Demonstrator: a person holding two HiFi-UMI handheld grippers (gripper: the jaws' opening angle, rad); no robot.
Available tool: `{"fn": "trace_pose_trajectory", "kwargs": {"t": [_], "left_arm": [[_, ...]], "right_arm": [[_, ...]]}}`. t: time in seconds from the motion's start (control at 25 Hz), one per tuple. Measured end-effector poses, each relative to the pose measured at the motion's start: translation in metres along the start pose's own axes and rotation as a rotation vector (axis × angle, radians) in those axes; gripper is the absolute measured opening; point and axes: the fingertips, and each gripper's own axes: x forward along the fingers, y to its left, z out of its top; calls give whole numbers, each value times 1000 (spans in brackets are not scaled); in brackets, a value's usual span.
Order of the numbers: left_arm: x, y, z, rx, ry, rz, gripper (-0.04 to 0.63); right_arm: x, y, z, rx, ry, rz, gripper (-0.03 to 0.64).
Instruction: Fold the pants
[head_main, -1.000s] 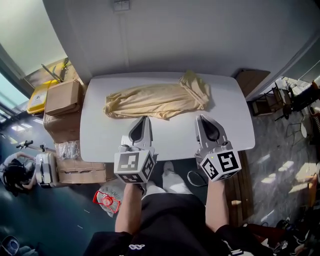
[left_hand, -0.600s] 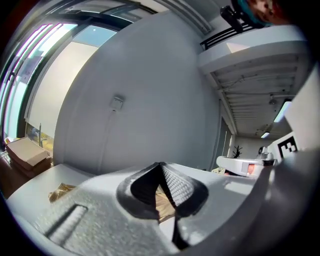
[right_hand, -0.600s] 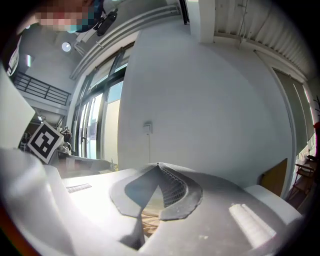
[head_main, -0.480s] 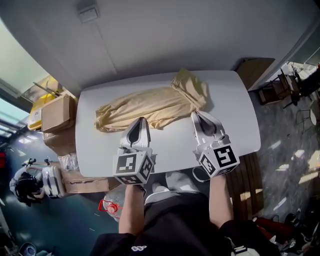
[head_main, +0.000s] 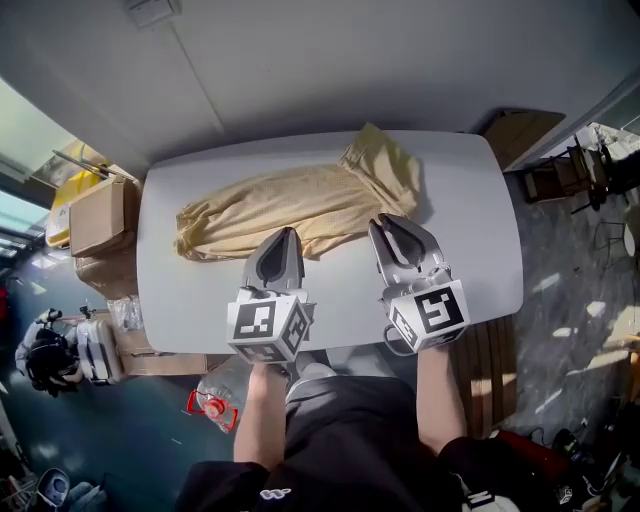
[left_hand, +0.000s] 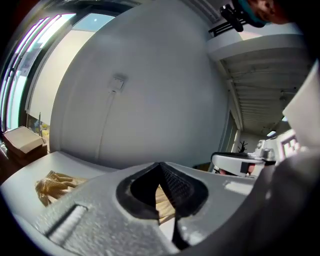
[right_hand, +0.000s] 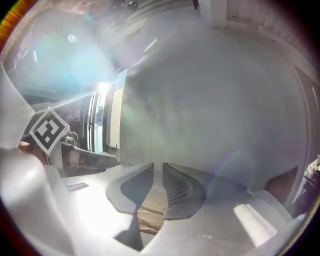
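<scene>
Beige pants (head_main: 300, 200) lie lengthwise across the white table (head_main: 470, 250), leg ends to the left and waist to the right. My left gripper (head_main: 284, 234) is shut and empty, its tip just over the near edge of the legs. In the left gripper view its jaws (left_hand: 160, 165) meet at the tip, with the crumpled leg ends (left_hand: 52, 182) off to the left. My right gripper (head_main: 398, 222) hovers at the near edge below the waist. Its jaws have just been opening and stand slightly apart with nothing between them. Past the right gripper (right_hand: 158, 167), cloth (right_hand: 150, 212) shows on the table.
Cardboard boxes (head_main: 95, 215) and a yellow bin (head_main: 62, 200) stand on the floor left of the table. A brown board (head_main: 520, 130) and chairs (head_main: 560, 175) are at the right. A grey wall (head_main: 330, 70) runs behind the table. A red-and-white bag (head_main: 210, 408) lies by my feet.
Both grippers have moved forward from the table's front edge to the near edge of the pants. The right gripper's jaws, shut before, now stand slightly apart.
</scene>
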Motion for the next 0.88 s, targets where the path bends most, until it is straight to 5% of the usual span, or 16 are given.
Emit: {"fn": "trace_pose_trajectory", "kwargs": {"t": [0.44, 0.88], "left_arm": [[30, 23, -19, -53, 38, 47, 0], [43, 54, -39, -101, 70, 116, 0]], "right_arm": [[76, -30, -32, -153, 175, 64, 118], [152, -59, -115, -293, 454, 144, 179]]}}
